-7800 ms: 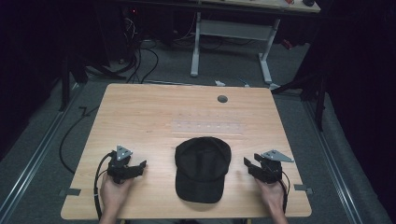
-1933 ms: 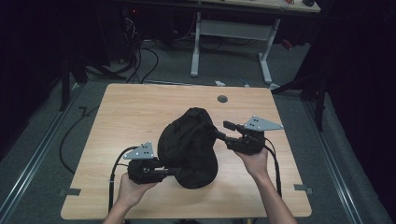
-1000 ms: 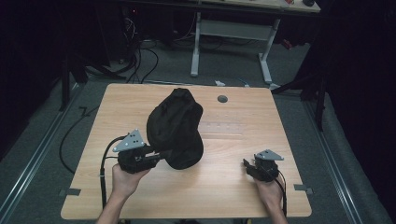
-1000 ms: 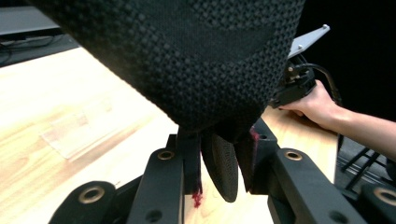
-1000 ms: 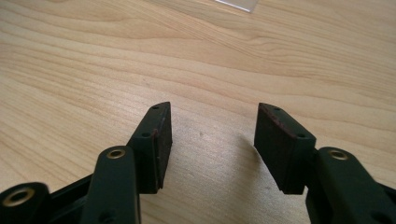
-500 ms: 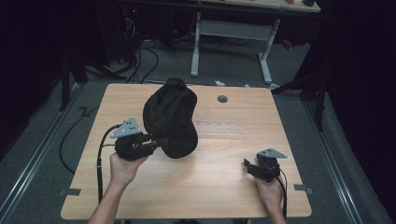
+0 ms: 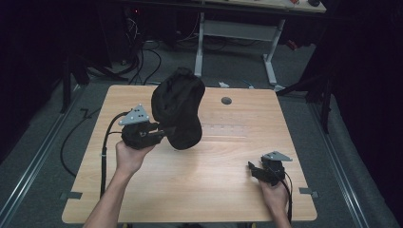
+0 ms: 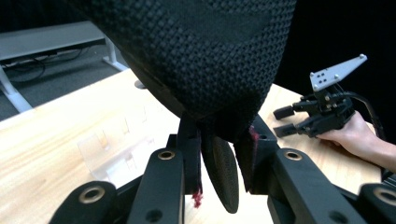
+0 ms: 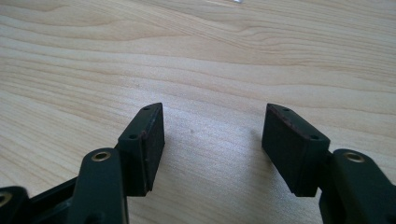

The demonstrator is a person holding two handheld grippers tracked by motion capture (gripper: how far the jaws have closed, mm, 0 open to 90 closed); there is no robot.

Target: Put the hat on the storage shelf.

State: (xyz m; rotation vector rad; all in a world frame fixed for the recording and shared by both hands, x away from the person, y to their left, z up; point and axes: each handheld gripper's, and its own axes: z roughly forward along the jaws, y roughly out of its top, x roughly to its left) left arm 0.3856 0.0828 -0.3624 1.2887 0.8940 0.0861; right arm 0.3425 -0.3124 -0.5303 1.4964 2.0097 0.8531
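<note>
Light wooden table (image 7: pixel 204 190) in a dark room, cables on the floor. Left gripper (image 7: pixel 159 135) pinches the black cap (image 7: pixel 179 114), now lifted higher over the table's left half. Right gripper (image 9: pixel 212 140) rests on the wood, jaws wide apart, empty.

Setting: a lab or recording room, not a home. Light wooden counter (image 7: pixel 199 190) stands alone on grey carpet floor (image 7: pixel 43 156), surroundings dark. Loose black cables (image 7: pixel 142 50) run across the floor behind it. A second desk with a white metal frame (image 7: pixel 237 33) stands at the back (its top carries small equipment, too dim to identify). Tape marks (image 7: pixel 70 195) sit beside the counter's near corners.
</note>
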